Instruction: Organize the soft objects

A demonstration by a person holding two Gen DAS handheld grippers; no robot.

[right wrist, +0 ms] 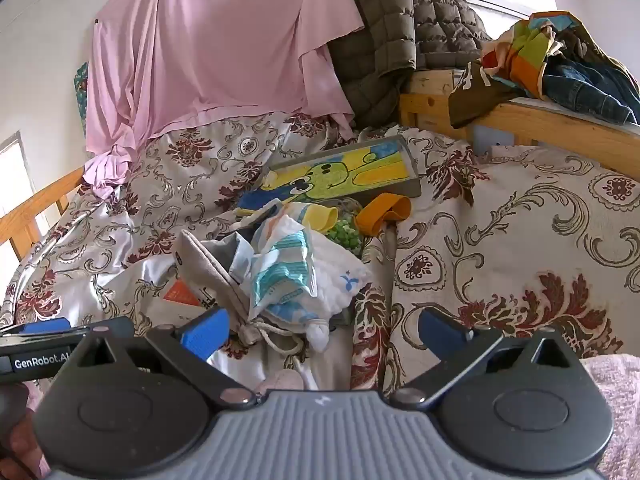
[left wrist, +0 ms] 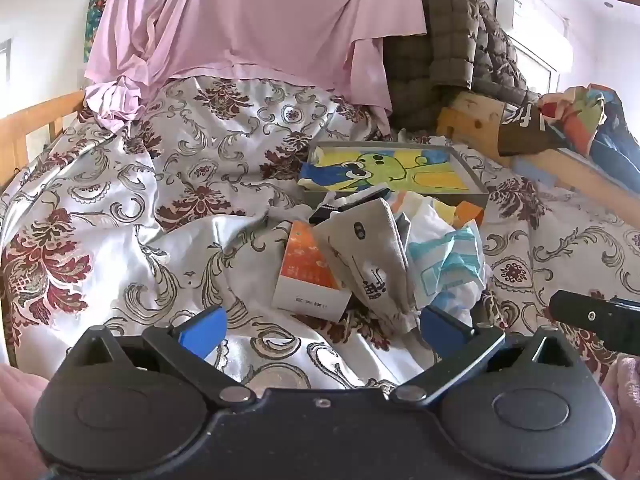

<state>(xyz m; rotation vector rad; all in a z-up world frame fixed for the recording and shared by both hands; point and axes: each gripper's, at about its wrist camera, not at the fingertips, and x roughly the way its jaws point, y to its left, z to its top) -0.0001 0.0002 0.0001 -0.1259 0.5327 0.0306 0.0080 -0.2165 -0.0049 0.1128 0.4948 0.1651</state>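
Observation:
A pile of soft items lies on the floral bedspread (left wrist: 120,200): a grey drawstring pouch (left wrist: 360,248), a white and teal cloth (left wrist: 444,264), and in the right wrist view a yellow sock (right wrist: 320,216) and an orange sock (right wrist: 384,210). Behind the pile a grey tray (left wrist: 474,178) holds a folded cartoon towel (left wrist: 384,172). My left gripper (left wrist: 320,330) is open and empty just short of the pile. My right gripper (right wrist: 322,330) is open and empty, with the pouch's drawstring end (right wrist: 280,336) between its fingers.
An orange and white box (left wrist: 308,276) lies beside the pouch. A pink sheet (left wrist: 248,20) and an olive quilted jacket (left wrist: 444,52) hang at the back. A wooden rail (right wrist: 520,116) on the right carries piled clothes (right wrist: 560,64). A wooden bed frame (left wrist: 36,120) stands left.

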